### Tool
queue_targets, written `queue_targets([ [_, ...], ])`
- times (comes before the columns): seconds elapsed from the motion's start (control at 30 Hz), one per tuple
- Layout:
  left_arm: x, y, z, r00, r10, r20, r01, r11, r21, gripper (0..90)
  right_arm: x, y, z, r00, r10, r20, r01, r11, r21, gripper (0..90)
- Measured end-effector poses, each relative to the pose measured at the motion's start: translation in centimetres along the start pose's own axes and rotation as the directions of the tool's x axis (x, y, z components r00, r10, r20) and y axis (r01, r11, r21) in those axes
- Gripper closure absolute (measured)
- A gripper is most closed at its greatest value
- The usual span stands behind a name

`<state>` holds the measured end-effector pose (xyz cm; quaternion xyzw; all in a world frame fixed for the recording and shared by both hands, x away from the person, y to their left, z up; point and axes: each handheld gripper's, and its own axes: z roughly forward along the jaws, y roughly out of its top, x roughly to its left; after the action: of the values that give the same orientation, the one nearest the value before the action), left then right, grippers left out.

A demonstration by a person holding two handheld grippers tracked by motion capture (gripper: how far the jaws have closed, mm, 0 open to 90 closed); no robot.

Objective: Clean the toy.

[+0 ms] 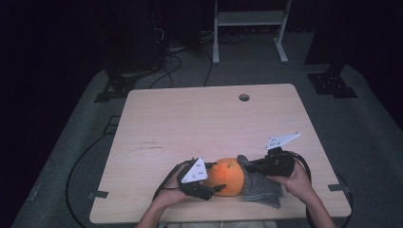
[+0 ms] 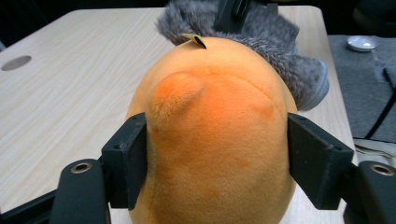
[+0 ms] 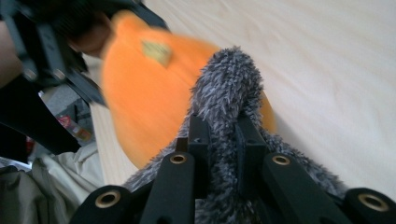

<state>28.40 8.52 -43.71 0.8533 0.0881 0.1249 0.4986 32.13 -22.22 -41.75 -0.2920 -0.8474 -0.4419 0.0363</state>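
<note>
On the left of the high view, the left hand (image 1: 167, 195) brings the left gripper (image 1: 215, 186) in from the near edge of the wooden table (image 1: 190, 118), its grey plate on top and its cable looping back toward the person. Its jaws stand partly open on either side of the orange plush (image 1: 229, 175). In the left gripper view both pads lie flush against the plush (image 2: 215, 135), one on each flank, and the fabric bulges a little past the left one, so the toy sits gripped between them. A small tan tag (image 2: 194, 40) sticks up at its far end. The plush lies near the front edge of the table, roughly in the middle. Just to its right, and touching it, is the grey furry cloth (image 1: 260, 187), which lies partly on the table and rises behind the plush. Farther right, the right hand (image 1: 295, 180) holds the right gripper (image 1: 248, 166), angled down toward the cloth. In the right gripper view its jaws are pinched tight on a raised fold of the cloth (image 3: 225, 116), with the plush (image 3: 140, 93) blurred just beyond.
</note>
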Motion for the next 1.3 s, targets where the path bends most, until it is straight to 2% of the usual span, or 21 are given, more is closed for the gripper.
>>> queue_targets([
  [0.03,0.2,-0.1,-0.1,1.0000,-0.006,0.006,0.006,1.0000,0.001,28.8,-0.9,-0.8,0.3,0.9988,0.035,0.034,-0.037,0.998,0.045,79.1],
  [0.1,0.4,-0.3,-0.3,0.9998,-0.007,0.020,0.007,1.0000,0.001,28.8,-1.1,-1.1,0.3,0.9984,0.046,0.033,-0.047,0.998,0.052,79.1],
  [0.13,0.4,-0.4,-0.4,0.9997,-0.010,0.023,0.010,0.9999,-0.002,28.8,-1.2,-1.1,0.1,0.9983,0.058,0.011,-0.058,0.998,0.037,79.1],
  [0.17,0.4,-0.5,-0.4,0.9996,-0.011,0.025,0.011,0.9999,-0.005,28.9,-0.8,-0.6,-0.6,0.9985,0.050,-0.020,-0.051,0.998,-0.022,79.1],
  [0.2,0.5,-0.6,-0.5,0.9996,-0.007,0.027,0.007,1.0000,-0.006,28.9,-0.8,-0.6,-0.6,0.9985,0.050,-0.020,-0.051,0.998,-0.022,79.1],
  [0.27,0.5,-0.7,-0.5,0.9995,0.001,0.033,0.000,1.0000,-0.008,29.2,-0.6,0.0,-0.9,0.9963,0.044,-0.073,-0.050,0.996,-0.078,79.1],
  [0.37,0.6,-0.7,-0.6,0.9994,0.000,0.036,0.000,1.0000,-0.002,29.3,-0.7,-0.3,-0.1,0.9969,0.047,-0.063,-0.049,0.998,-0.030,79.0],
  [0.47,0.7,-0.8,-0.7,0.9993,-0.011,0.037,0.011,0.9999,-0.006,29.3,-1.4,-1.0,0.5,0.9958,0.078,-0.047,-0.077,0.997,0.019,79.0],
  [0.6,0.7,-0.9,-0.8,0.9993,-0.014,0.036,0.014,0.9999,-0.008,29.5,-1.3,-1.0,0.2,0.9984,0.057,-0.003,-0.057,0.997,0.055,78.9],
  [0.7,0.7,-0.9,-0.7,0.9992,-0.012,0.038,0.013,0.9999,-0.011,29.5,-1.1,-0.6,-0.6,0.9973,0.056,-0.048,-0.057,0.998,-0.022,78.9],
  [0.73,0.8,-0.9,-0.6,0.9992,-0.014,0.038,0.015,0.9998,-0.015,29.5,-0.6,-0.2,-1.1,0.9952,0.040,-0.089,-0.047,0.996,-0.082,78.9],
  [0.83,0.9,-1.0,-0.7,0.9990,-0.019,0.040,0.020,0.9996,-0.020,29.5,-0.4,0.0,-1.3,0.9947,0.022,-0.101,-0.033,0.993,-0.110,78.9],
  [0.9,1.0,-1.1,-0.8,0.9988,-0.028,0.039,0.029,0.9993,-0.023,29.4,-0.6,-0.3,-0.7,0.9965,0.028,-0.079,-0.034,0.997,-0.070,78.9],
  [0.93,1.0,-1.2,-0.8,0.9986,-0.034,0.039,0.035,0.9991,-0.025,29.4,-0.8,-0.6,-0.2,0.9983,0.033,-0.049,-0.034,0.999,-0.026,79.0],
  [0.97,1.1,-1.3,-0.8,0.9983,-0.042,0.039,0.043,0.9986,-0.032,29.3,-1.0,-1.2,0.7,0.9993,0.019,0.032,-0.021,0.998,0.056,79.0],
  [1.0,1.1,-1.3,-0.8,0.9981,-0.046,0.041,0.047,0.9983,-0.034,29.3,-1.0,-1.2,0.7,0.9993,0.019,0.032,-0.021,0.998,0.056,79.0],
  [1.07,1.1,-1.2,-0.8,0.9980,-0.051,0.038,0.053,0.9980,-0.034,29.4,-0.6,-0.9,0.2,0.9995,0.014,0.030,-0.015,1.000,0.027,79.0],
  [1.1,1.1,-1.1,-0.8,0.9982,-0.049,0.036,0.050,0.9982,-0.031,29.5,0.3,0.0,-0.6,0.9999,-0.011,-0.004,0.011,0.998,-0.056,79.0],
  [1.13,1.0,-1.1,-0.7,0.9984,-0.045,0.034,0.046,0.9984,-0.032,29.5,0.3,0.0,-0.6,0.9999,-0.011,-0.004,0.011,0.998,-0.056,79.0],
  [1.17,0.9,-1.0,-0.6,0.9987,-0.040,0.031,0.041,0.9986,-0.033,29.7,1.3,0.8,-1.1,0.9974,-0.051,-0.052,0.044,0.991,-0.124,78.9],
  [1.3,0.7,-0.8,-0.6,0.9992,-0.033,0.022,0.033,0.9990,-0.029,29.8,2.1,1.0,-0.3,0.9950,-0.081,-0.058,0.074,0.991,-0.115,78.9],
])
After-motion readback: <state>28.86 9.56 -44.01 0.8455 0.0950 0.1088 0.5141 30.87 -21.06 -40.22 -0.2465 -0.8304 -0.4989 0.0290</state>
